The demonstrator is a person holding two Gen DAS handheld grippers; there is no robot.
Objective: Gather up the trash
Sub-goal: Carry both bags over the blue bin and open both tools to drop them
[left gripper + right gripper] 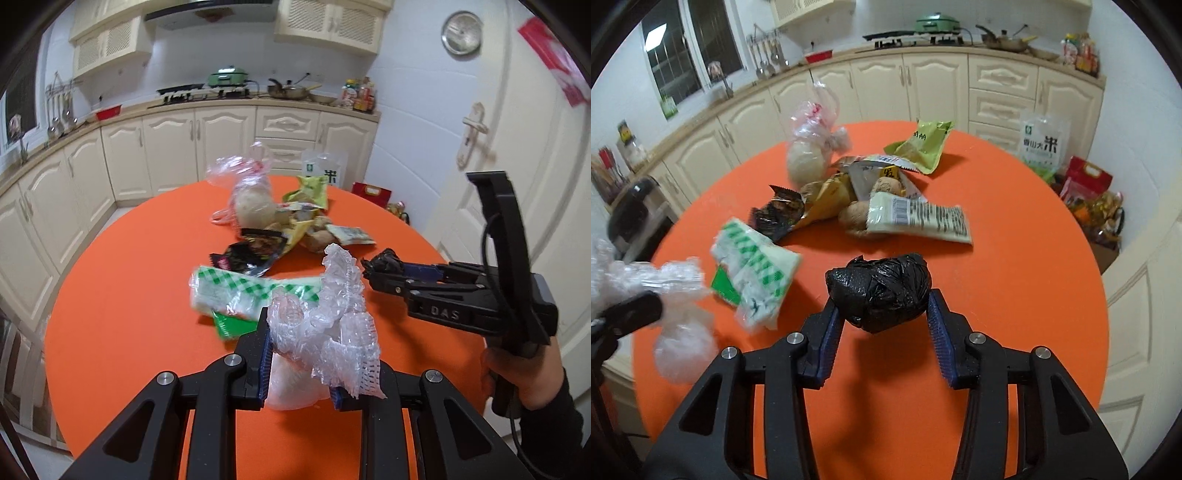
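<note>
Trash lies scattered across the orange tabletop [1015,258], and each tool already has a piece of it. Left tool [301,354]: its blue-padded jaws are closed partway on a crumpled clear bubble wrap and foam net [328,325], which stands up out of the grip and flops over the right pad; a soft white lump hangs below, so the bundle's long axis runs roughly up and down. It appears lifted clear of the tabletop, probably to keep the loose ends from dragging.

Just ahead of that tool, slightly left, the green-checked plastic wrapper [236,295] lies flat, its long axis running left to right. Beyond it sit the dark snack wrapper [255,254], a tied clear bag with a pale round lump [251,199], and yellow-green pouches [306,195], heaped together at the middle.

Right tool [886,314]: the jaws stand fairly wide, pinching a balled-up black plastic bag [882,295] at its sides. The ball is nearly round, a little longer across the jaws, with no clear pointing end. Ahead of it lies a white barcode-printed packet [923,218], pointing left to right.
</note>
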